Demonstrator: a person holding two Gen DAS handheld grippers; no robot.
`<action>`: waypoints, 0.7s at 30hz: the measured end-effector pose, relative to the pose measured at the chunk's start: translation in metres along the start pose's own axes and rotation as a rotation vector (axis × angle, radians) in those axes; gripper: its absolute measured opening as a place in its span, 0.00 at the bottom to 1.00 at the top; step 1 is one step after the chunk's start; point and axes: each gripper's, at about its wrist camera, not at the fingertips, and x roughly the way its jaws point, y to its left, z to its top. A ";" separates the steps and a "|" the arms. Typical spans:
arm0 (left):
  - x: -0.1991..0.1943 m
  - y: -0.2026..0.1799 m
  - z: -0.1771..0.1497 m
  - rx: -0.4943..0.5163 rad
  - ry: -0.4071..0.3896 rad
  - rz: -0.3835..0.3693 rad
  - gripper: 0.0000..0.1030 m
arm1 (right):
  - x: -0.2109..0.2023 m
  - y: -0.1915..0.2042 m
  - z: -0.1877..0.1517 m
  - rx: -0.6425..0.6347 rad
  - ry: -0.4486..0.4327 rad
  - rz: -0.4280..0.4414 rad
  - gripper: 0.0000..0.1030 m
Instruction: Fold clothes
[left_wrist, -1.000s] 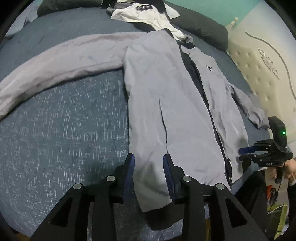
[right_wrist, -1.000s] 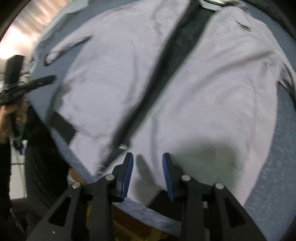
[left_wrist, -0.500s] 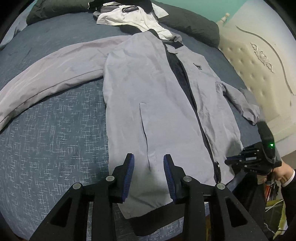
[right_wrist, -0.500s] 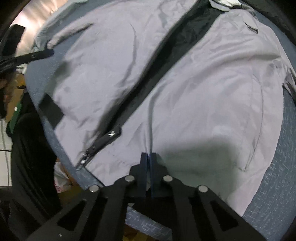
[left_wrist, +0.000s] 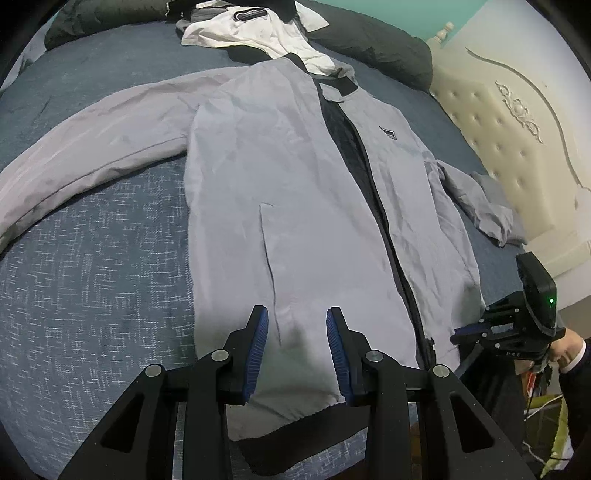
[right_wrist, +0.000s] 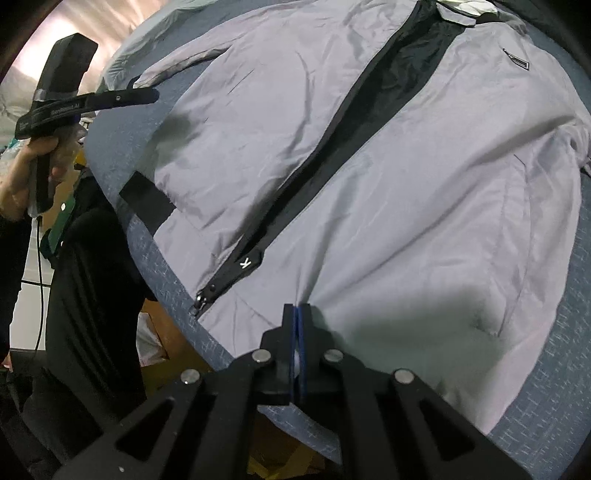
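The grey jacket (left_wrist: 288, 206) lies spread flat and face up on the bed (left_wrist: 92, 277), front partly unzipped, one sleeve stretched far out to the left claw's side, the other crumpled beyond the right claw. No fold shows in it, so the folding looks largely ahead. The left claw (left_wrist: 295, 347) hovers wide apart just over the hem. The right claw (right_wrist: 297, 332) is pinched tight on the jacket's hem, at the bed's edge. Open bedspread lies left of the left claw.
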 end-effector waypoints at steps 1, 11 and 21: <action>0.002 -0.002 0.001 0.002 0.004 -0.003 0.35 | -0.005 -0.001 0.000 0.009 -0.012 0.008 0.06; 0.047 -0.055 0.025 0.033 0.034 -0.102 0.35 | -0.069 -0.069 -0.025 0.250 -0.121 -0.079 0.22; 0.133 -0.119 0.059 0.065 0.114 -0.148 0.35 | -0.053 -0.124 -0.069 0.469 -0.113 -0.050 0.28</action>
